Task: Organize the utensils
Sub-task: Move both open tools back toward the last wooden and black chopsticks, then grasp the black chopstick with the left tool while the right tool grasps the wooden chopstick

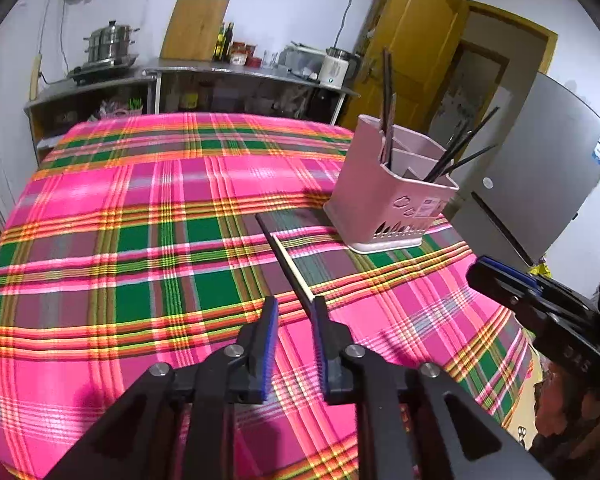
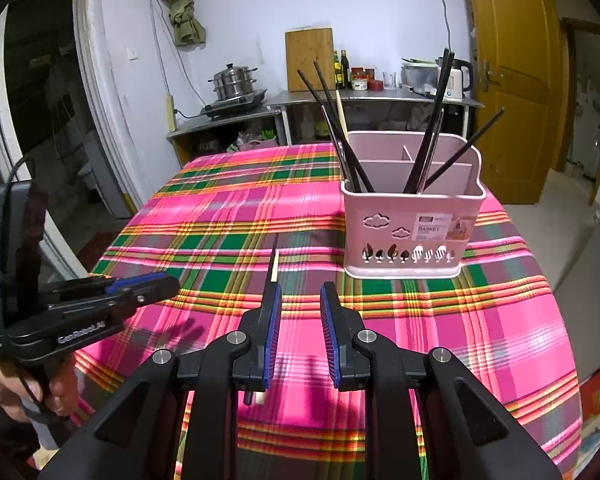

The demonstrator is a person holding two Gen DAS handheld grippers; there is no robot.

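A pink utensil basket (image 2: 412, 224) stands on the plaid tablecloth (image 2: 220, 216) and holds several dark chopsticks (image 2: 428, 148) in its compartments. It also shows in the left wrist view (image 1: 392, 200). A pair of chopsticks, one dark and one pale (image 1: 290, 264), lies on the cloth in front of the basket. In the left wrist view my left gripper (image 1: 296, 308) is open just above their near end. In the right wrist view the pair (image 2: 273, 266) runs under the left finger of my right gripper (image 2: 300, 296), which is open and empty.
The table's edges fall away at the left, right and near sides. A steel counter (image 2: 260, 116) with a pot, bottles and a kettle stands behind the table. A yellow door (image 2: 516, 80) and a grey fridge (image 1: 540, 184) are to the right.
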